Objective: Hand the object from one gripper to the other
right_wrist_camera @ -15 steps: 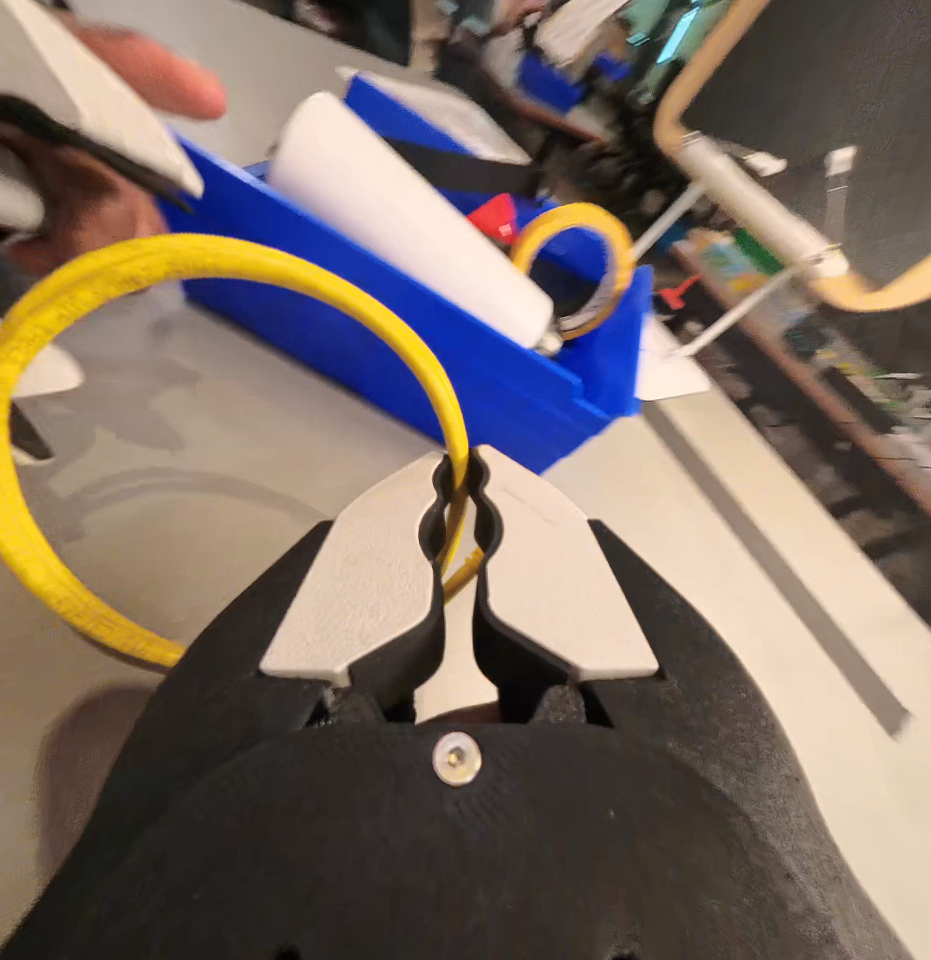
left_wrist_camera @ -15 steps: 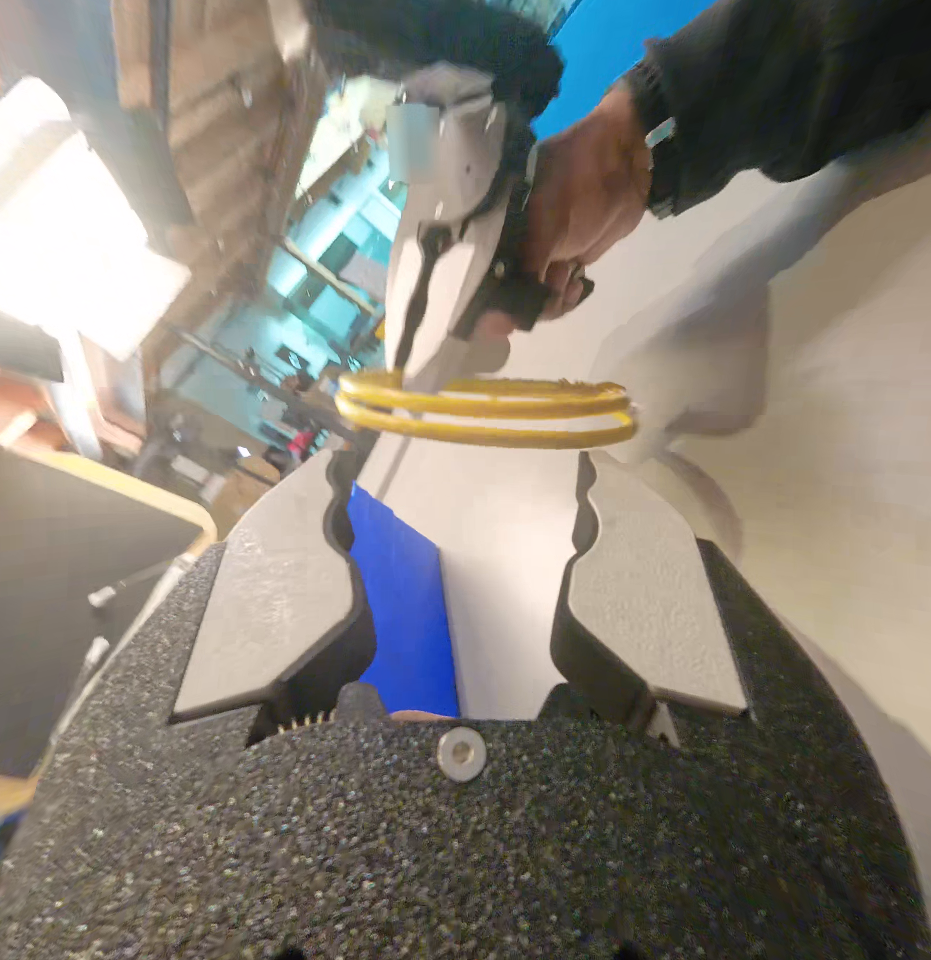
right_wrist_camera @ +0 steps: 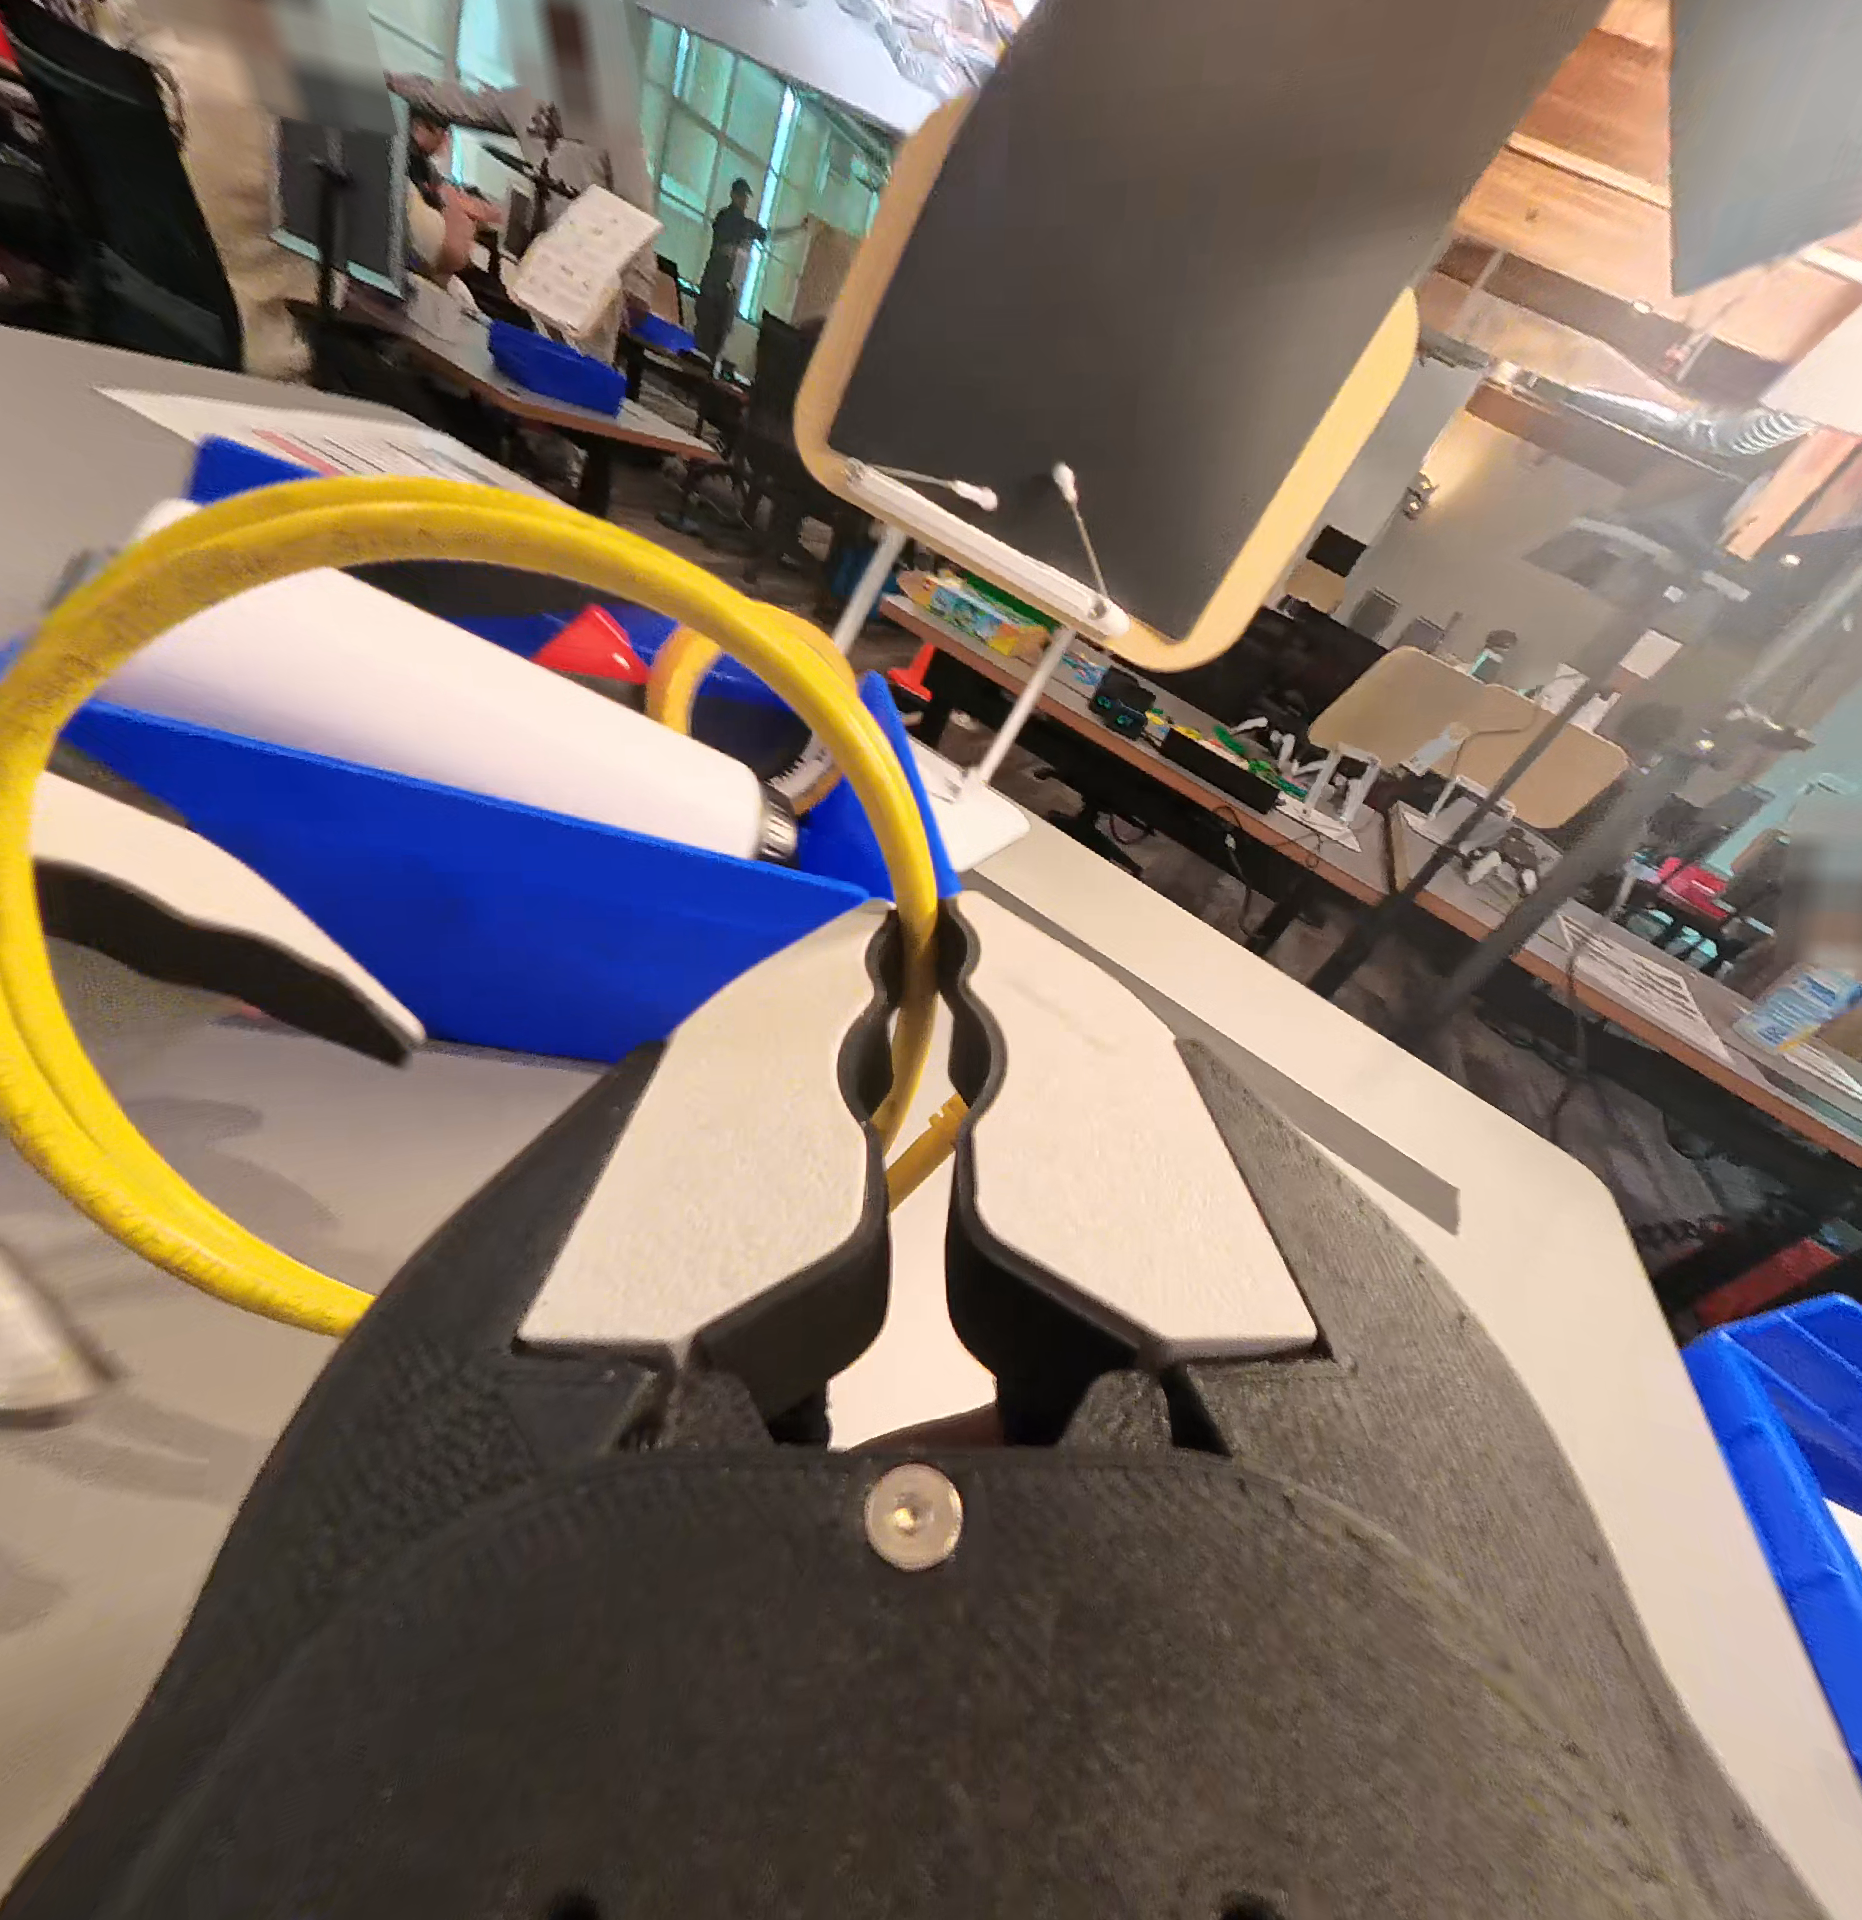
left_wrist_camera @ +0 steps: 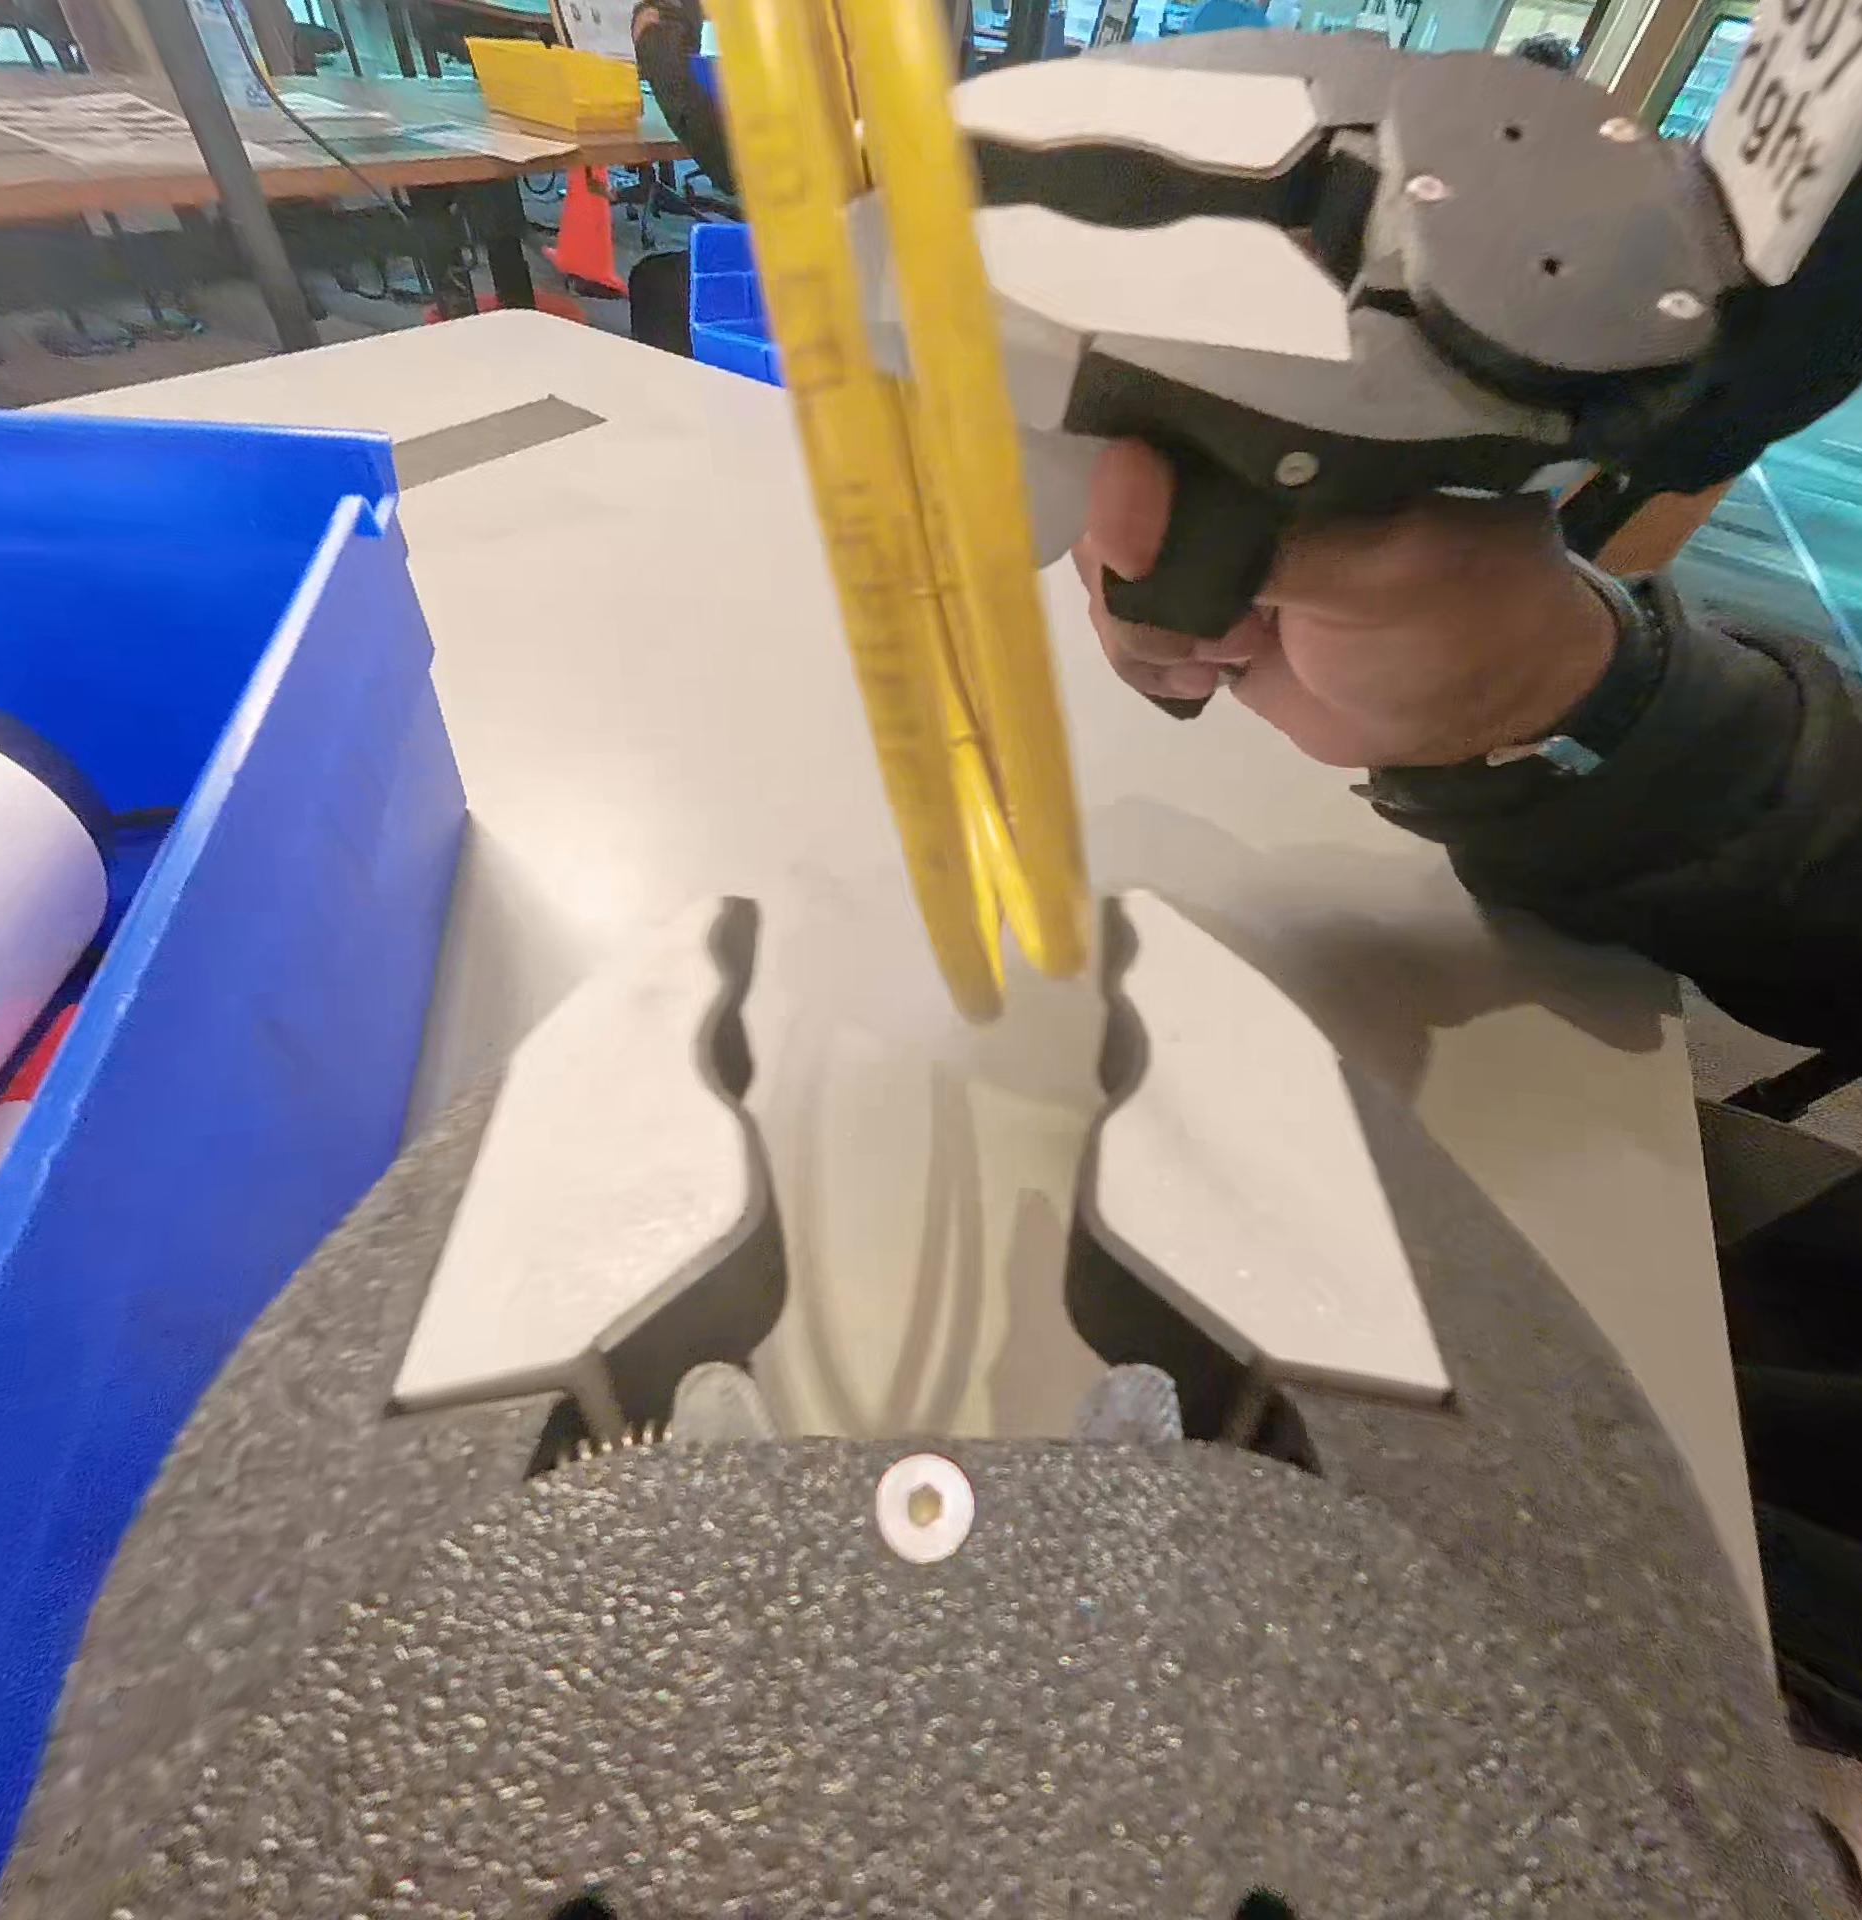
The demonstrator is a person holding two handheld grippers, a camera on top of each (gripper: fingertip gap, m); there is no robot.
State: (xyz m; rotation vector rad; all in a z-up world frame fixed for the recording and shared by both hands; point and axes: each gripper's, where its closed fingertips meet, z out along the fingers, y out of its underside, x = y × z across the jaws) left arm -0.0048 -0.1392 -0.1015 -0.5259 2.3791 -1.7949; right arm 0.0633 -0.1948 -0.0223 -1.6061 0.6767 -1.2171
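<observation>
Between the right gripper (right_wrist_camera: pixel 914 925) tips, the yellow cable coil (right_wrist_camera: pixel 65 987) is pinched: jaws nearly closed, only the cable's thickness between them, strand seated in the scalloped notches near the tips. A short cable end pokes out below the pinch, inside the jaw gap. The rest of the coil loops out to the left of the right gripper, off the table (right_wrist_camera: pixel 1166 997), two turns lying side by side.

Left gripper (left_wrist_camera: pixel 922 935) is wide open, holding nothing. In the left wrist view the coil (left_wrist_camera: pixel 906 499) hangs edge-on, nearly vertical, slightly tilted. Its lower end dips between the left fingertips, much closer to the finger (left_wrist_camera: pixel 1218 1122) on the right of that view. Contact with that finger: cannot tell, looks just beside it. Clear gap to the other finger.

In the same view the right gripper (left_wrist_camera: pixel 906 203) comes in from upper right, clamped on the coil's upper part, with a hand (left_wrist_camera: pixel 1374 634) in a dark sleeve on the black handle.

In the right wrist view one left finger (right_wrist_camera: pixel 210 945) shows through the loop, at the far left.

Blue bin (left_wrist_camera: pixel 283 831) sits on the table just left of the left gripper. Right wrist view shows a white roll (right_wrist_camera: pixel 439 717) and a red cone (right_wrist_camera: pixel 589 644) in it. Second blue bin (right_wrist_camera: pixel 1800 1455) at lower right of that view.
</observation>
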